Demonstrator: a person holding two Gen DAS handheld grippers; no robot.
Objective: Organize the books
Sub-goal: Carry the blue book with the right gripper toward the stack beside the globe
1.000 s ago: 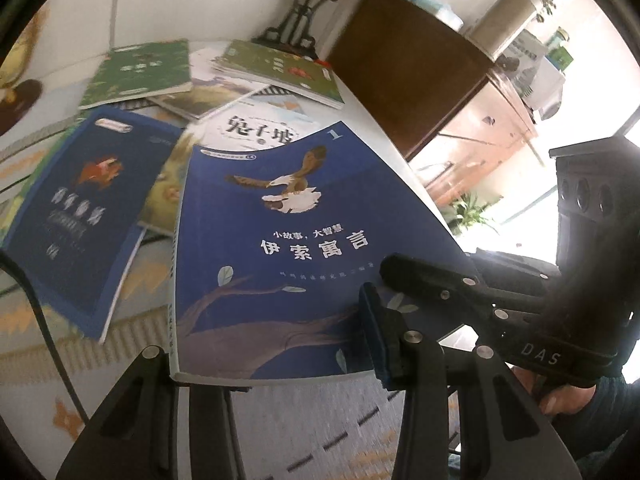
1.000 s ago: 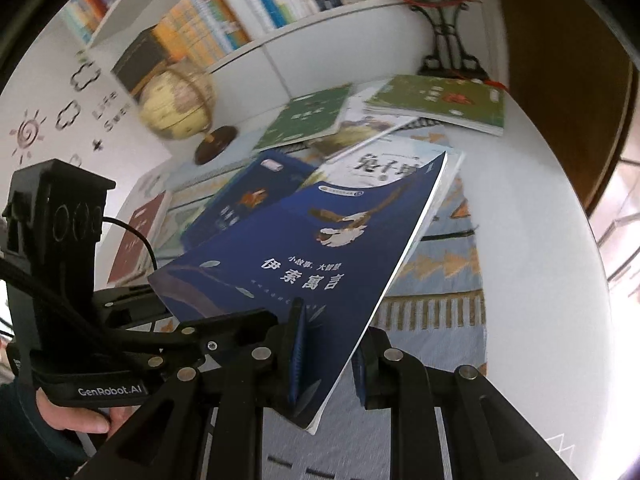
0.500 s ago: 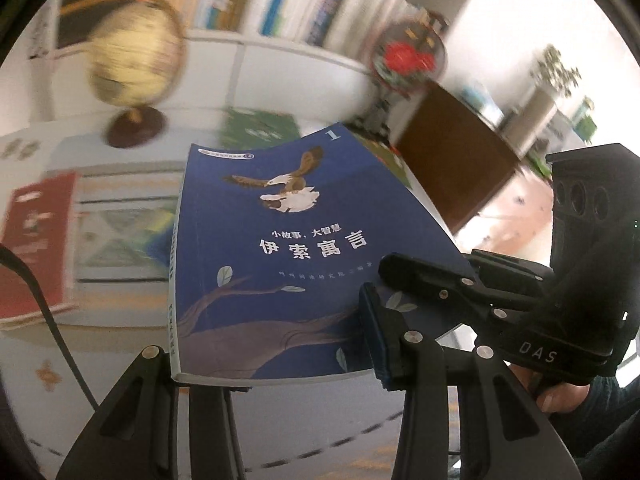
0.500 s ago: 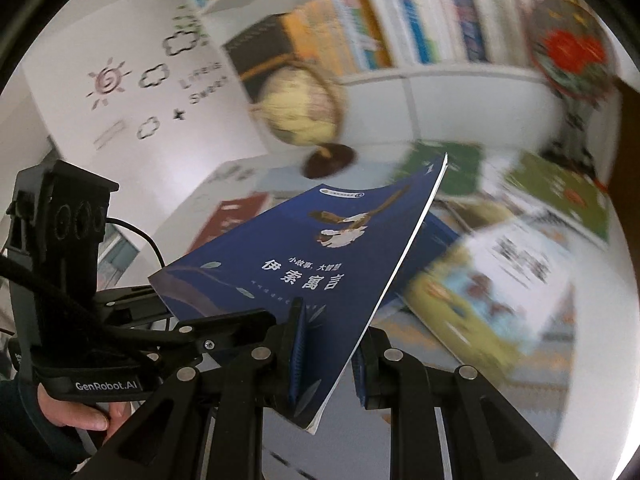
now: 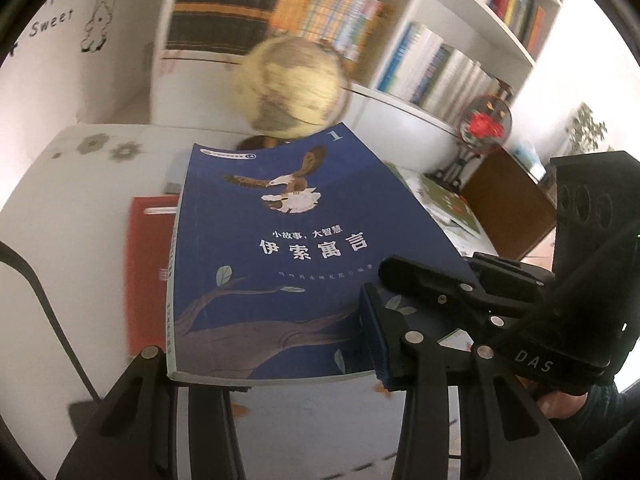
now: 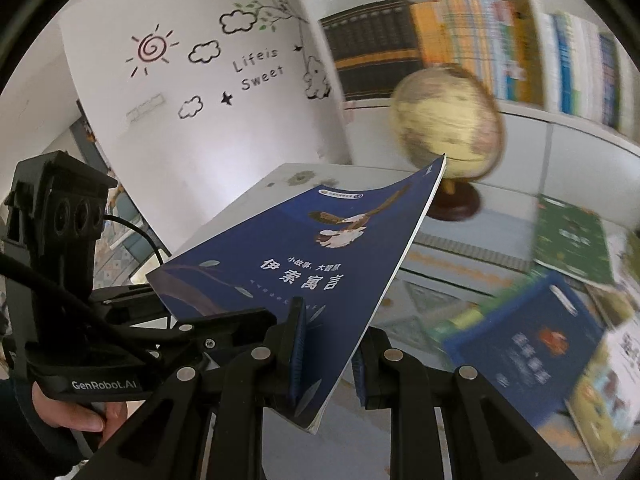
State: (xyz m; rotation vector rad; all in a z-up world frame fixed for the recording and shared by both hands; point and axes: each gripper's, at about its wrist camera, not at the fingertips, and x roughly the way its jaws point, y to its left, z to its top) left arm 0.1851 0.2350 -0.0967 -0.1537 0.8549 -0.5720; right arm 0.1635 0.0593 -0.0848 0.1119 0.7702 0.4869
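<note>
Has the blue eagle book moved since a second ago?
Yes. The blue eagle book was over the scattered table books; it now sits in front of the globe, with a red book beneath, carried leftward.

The thin dark-blue paperback book (image 5: 288,256) with an eagle, white Chinese title lettering and a brown branch on its cover is off the table, closed, its cover facing up and bowed slightly. Its near edge sits between the jaws of the left gripper (image 5: 276,360), and its right near corner is pinched between the closed jaws of the right gripper (image 6: 328,356). Beyond the jaws, a red flat book (image 5: 146,264) lies under it on the table; blue (image 6: 532,344) and green (image 6: 572,240) books lie to the right.
</note>
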